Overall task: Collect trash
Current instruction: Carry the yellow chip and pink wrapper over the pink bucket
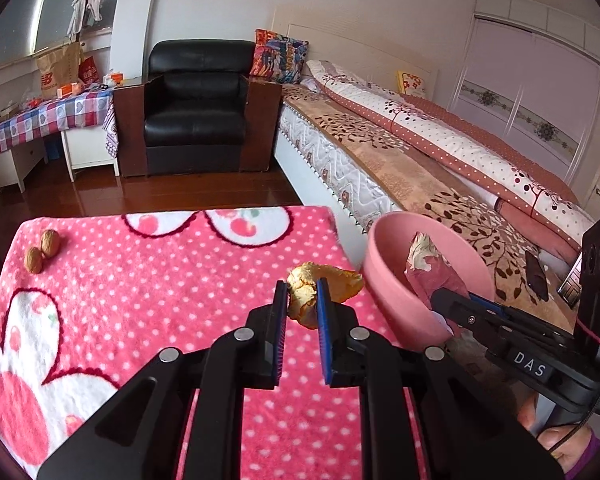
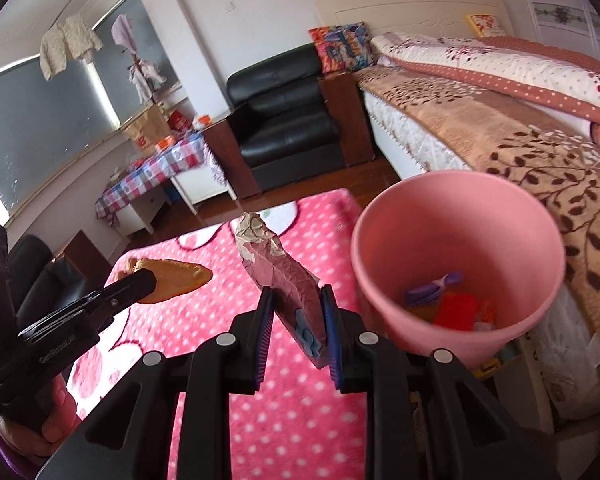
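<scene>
Left gripper point(image 1: 302, 294) grasps crumpled yellow paper point(image 1: 324, 286) over the pink dotted blanket point(image 1: 140, 300); right gripper point(image 2: 296, 304) clenches a crumpled pink wrapper point(image 2: 284, 276), left of the pink bin point(image 2: 452, 216).

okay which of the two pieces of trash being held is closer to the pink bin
The crumpled pink wrapper in the right gripper; it sits right beside the pink bin, while the orange peel in the left gripper is farther off.

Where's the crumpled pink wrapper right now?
Right wrist view: crumpled pink wrapper is clamped in the right hand-held gripper, just left of the pink bin.
</scene>
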The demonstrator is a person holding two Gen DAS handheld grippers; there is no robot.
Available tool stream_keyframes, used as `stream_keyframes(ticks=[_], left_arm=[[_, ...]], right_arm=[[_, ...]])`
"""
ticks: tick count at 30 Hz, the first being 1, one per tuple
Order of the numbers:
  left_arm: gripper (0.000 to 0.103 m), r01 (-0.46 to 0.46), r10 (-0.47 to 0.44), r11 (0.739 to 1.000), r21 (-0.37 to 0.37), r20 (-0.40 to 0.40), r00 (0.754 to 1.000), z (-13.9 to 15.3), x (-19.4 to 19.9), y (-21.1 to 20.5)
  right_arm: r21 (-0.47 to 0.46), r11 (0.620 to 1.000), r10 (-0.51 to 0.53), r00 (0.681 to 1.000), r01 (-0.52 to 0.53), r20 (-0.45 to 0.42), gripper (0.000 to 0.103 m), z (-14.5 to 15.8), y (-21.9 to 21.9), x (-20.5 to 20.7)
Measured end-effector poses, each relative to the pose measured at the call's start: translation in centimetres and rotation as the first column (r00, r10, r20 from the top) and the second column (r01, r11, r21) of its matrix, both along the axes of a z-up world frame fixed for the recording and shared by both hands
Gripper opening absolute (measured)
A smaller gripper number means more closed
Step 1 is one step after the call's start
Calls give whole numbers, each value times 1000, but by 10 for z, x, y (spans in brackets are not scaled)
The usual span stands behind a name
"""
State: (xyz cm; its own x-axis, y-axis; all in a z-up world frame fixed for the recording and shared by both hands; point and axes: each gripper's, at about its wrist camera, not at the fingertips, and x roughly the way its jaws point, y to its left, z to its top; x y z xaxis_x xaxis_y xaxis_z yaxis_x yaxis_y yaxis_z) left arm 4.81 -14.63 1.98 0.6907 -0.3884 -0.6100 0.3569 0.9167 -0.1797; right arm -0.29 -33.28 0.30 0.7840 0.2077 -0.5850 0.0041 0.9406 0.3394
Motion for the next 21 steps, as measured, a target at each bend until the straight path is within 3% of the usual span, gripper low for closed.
stream_keyframes(ticks=[8,21], left_arm=[[14,95,-96,995,7,31,995,10,10,-55],[14,182,-183,982,58,2,983,-10,25,-120]], right_arm=[[20,994,-112,994,112,18,24,6,-55,1],[41,978,-201,979,202,-23,24,-16,-106,11]])
